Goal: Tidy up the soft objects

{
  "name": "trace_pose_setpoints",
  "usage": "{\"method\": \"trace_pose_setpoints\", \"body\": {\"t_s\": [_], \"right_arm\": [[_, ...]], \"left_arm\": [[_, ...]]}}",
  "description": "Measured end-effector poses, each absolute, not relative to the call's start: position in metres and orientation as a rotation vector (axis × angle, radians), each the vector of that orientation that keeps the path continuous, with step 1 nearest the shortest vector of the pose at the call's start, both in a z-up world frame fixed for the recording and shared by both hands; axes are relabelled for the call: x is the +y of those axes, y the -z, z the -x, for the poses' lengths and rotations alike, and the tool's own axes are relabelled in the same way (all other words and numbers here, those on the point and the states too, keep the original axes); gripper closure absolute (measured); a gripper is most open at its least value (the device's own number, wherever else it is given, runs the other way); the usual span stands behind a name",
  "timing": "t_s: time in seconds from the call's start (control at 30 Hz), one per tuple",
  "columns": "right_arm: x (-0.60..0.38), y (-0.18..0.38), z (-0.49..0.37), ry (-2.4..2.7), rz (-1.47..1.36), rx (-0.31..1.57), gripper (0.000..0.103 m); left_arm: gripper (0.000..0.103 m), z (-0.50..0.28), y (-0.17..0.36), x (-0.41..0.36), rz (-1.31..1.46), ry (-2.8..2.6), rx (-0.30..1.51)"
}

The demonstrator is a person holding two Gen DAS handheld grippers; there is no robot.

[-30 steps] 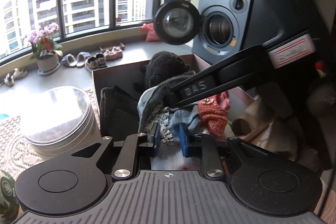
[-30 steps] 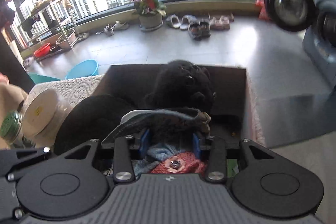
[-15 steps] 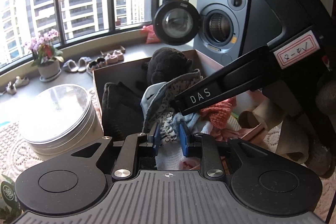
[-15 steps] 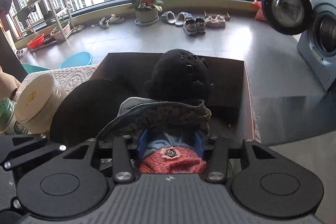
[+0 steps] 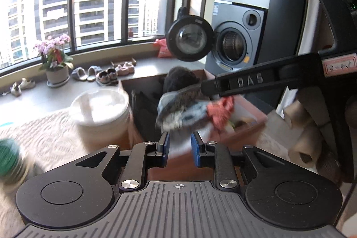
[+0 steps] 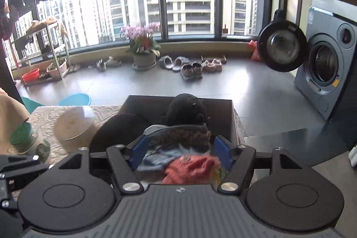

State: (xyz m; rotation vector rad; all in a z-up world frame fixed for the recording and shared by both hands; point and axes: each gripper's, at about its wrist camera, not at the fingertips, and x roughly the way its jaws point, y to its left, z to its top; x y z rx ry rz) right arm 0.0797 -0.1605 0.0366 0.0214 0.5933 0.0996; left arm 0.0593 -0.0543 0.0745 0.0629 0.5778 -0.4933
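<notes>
A bundle of soft clothes (image 5: 185,113), grey, blue and coral knit, hangs above a brown cardboard box (image 5: 142,81). My left gripper (image 5: 179,145) is shut on the white lower end of the bundle. My right gripper (image 6: 180,152) has its jaws spread wide around the bundle's top (image 6: 178,137); its arm reaches in from the right in the left wrist view (image 5: 245,84). A black plush toy (image 6: 186,109) and a dark garment (image 6: 113,128) sit in the box (image 6: 225,113). The coral knit piece (image 6: 191,167) lies lowest.
A round tin (image 5: 100,108) and a green-lidded jar (image 6: 26,139) stand left of the box on a lace cloth. A pink bin (image 5: 247,124) and cardboard tubes (image 5: 305,139) are at right. A washing machine (image 6: 328,68) with its door open stands beyond.
Both grippers have risen, lifting the bundle higher above the box. My right gripper's jaws have opened wide from around the bundle. My left gripper stays closed on the cloth.
</notes>
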Motion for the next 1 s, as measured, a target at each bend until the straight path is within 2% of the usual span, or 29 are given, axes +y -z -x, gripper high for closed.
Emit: {"method": "trace_pose_setpoints", "body": {"t_s": [0.3, 0.5, 0.57, 0.73, 0.9, 1.0], "right_arm": [[-0.112, 0.005, 0.0, -0.193, 0.053, 0.636, 0.033], [-0.089, 0.048, 0.008, -0.218, 0.167, 0.709, 0.033], [-0.094, 0.056, 0.011, -0.198, 0.14, 0.697, 0.029], [-0.105, 0.064, 0.009, -0.169, 0.077, 0.697, 0.011], [-0.119, 0.065, 0.009, -0.101, 0.032, 0.721, 0.0], [-0.122, 0.065, 0.012, -0.089, 0.027, 0.728, 0.0]], "left_arm": [[0.078, 0.044, -0.031, -0.008, -0.05, 0.296, 0.598], [0.078, 0.049, -0.009, 0.009, -0.034, 0.222, 0.654], [0.078, 0.045, -0.01, 0.012, -0.011, 0.224, 0.652], [0.078, 0.035, -0.006, 0.007, 0.046, 0.211, 0.651], [0.078, 0.031, -0.006, 0.001, 0.076, 0.186, 0.656], [0.075, 0.03, -0.005, -0.006, 0.063, 0.19, 0.652]]}}
